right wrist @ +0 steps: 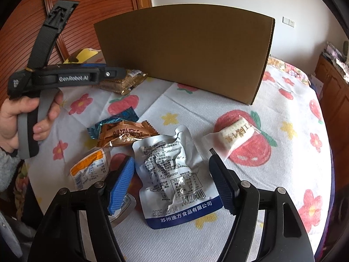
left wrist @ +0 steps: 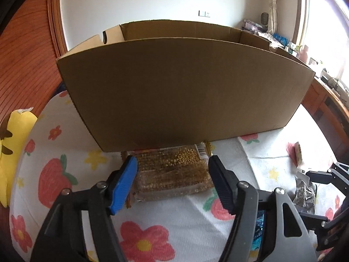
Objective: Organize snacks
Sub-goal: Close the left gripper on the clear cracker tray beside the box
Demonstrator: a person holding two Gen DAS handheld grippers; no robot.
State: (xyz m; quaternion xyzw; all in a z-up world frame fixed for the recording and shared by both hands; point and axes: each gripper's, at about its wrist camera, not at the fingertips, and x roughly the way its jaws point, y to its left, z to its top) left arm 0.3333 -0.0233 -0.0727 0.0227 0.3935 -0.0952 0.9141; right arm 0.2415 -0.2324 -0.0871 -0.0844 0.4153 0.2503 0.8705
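Left claw (left wrist: 172,181) gapes around the nut bar (left wrist: 172,170) at lower centre (pads not pressing), right claw (right wrist: 171,183) open, empty, over the pouch (right wrist: 172,174), ready for boxing.

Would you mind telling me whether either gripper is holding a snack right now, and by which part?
Neither holds anything. The left gripper stands open around the peanut bar pack, pads clear. The right gripper is open over the silver pouch.
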